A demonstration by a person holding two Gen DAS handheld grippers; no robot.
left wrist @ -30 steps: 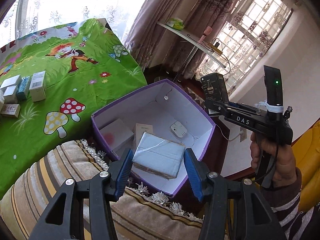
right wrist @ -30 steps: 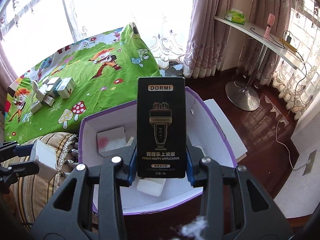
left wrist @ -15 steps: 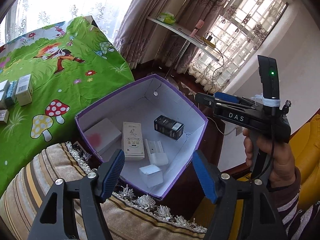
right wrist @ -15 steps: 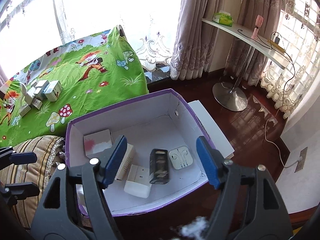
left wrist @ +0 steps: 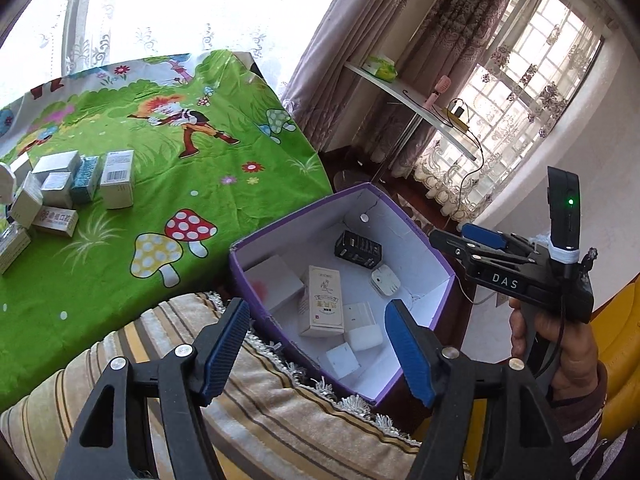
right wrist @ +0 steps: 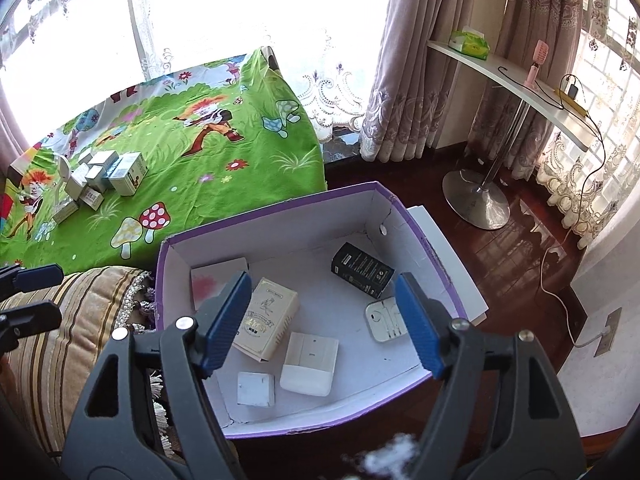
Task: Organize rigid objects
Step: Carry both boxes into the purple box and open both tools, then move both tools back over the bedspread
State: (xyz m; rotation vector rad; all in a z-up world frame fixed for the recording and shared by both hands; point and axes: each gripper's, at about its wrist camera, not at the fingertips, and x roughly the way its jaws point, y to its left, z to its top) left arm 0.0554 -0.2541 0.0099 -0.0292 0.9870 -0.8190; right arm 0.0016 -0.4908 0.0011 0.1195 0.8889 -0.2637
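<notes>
A purple box [right wrist: 280, 203] with a white inside holds a black carton [right wrist: 362, 269], a beige carton [right wrist: 268, 314], two white boxes [right wrist: 310, 364], an earphone case [right wrist: 386, 320] and a pink-stained white box [right wrist: 216, 280]. My right gripper [right wrist: 323, 280] hovers over it, jaws opening, nothing between them. My left gripper [left wrist: 316, 308] stands open and empty above the box's near-left rim [left wrist: 256, 312] and a striped cushion [left wrist: 280, 420]. The black carton [left wrist: 357, 249] lies near the far corner. The right gripper [left wrist: 480, 236] shows at right, held by a hand. Several small boxes [left wrist: 72, 184] lie on the green cloth.
The green cartoon cloth [right wrist: 200, 168] covers a surface left of the box. A white lid [right wrist: 440, 248] sticks out under the box. A round metal stand base [right wrist: 476, 200] and a white cable [right wrist: 556, 280] are on the dark floor. A yellow seat [left wrist: 620, 360] is at right.
Both grippers let go: the left dropped a white box, the right the black carton, and both now lie in the purple box. The left gripper then swung left, bringing the green cloth into view.
</notes>
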